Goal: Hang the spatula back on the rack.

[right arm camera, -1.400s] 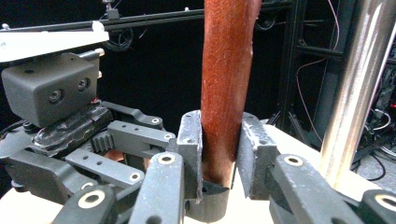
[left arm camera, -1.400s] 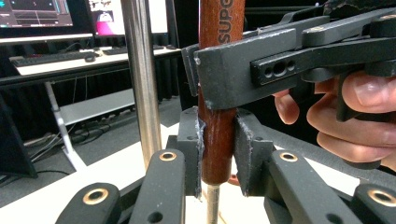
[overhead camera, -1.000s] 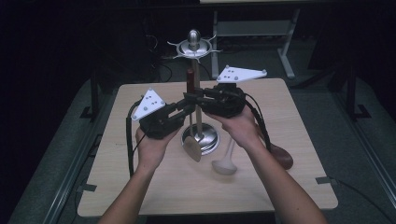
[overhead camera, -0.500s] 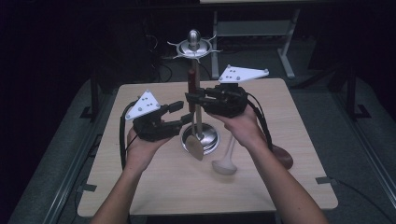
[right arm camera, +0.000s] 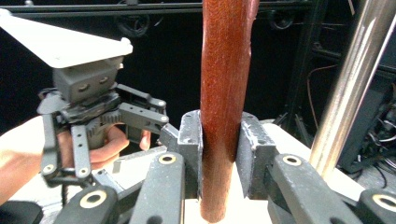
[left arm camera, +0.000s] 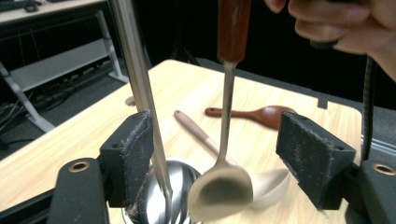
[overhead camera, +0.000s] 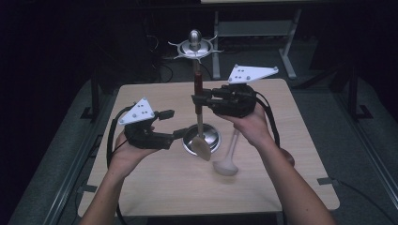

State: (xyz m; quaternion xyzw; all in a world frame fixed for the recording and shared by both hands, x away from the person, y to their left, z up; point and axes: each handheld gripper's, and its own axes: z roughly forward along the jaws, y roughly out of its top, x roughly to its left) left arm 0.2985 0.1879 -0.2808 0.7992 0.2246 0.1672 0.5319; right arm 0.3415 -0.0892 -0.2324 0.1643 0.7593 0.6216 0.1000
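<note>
Your left gripper (overhead camera: pixel 171 125) lets go: a second ago its jaws were closed in by the stand, and they've just been swinging apart as your hand backs off toward 8 o'clock from the stand's base (overhead camera: pixel 202 139). In the left gripper view both pads (left arm camera: pixel 137 154) stand wide, with the steel pole (left arm camera: pixel 140 93) and the spatula's shank between them but untouched. So the handover is done, I'd say; the spatula (overhead camera: pixel 199 112) rides on one grip alone now.

Your right gripper (right arm camera: pixel 219 154) is clenched on the red-brown wooden handle (right arm camera: pixel 226 93), pads squeezing it from both sides, just in front of the pole.

The spatula hangs close to upright: long axis near vertical, handle end up at 12 o'clock toward the hook crown (overhead camera: pixel 195 46), blade (overhead camera: pixel 202 147) down at 6 o'clock over the base. The blade looks blurred, so expect some sway.

A pale ladle (overhead camera: pixel 227 161) and a dark wooden spoon (left arm camera: pixel 254 113) lie on the table (overhead camera: pixel 300 187).
</note>
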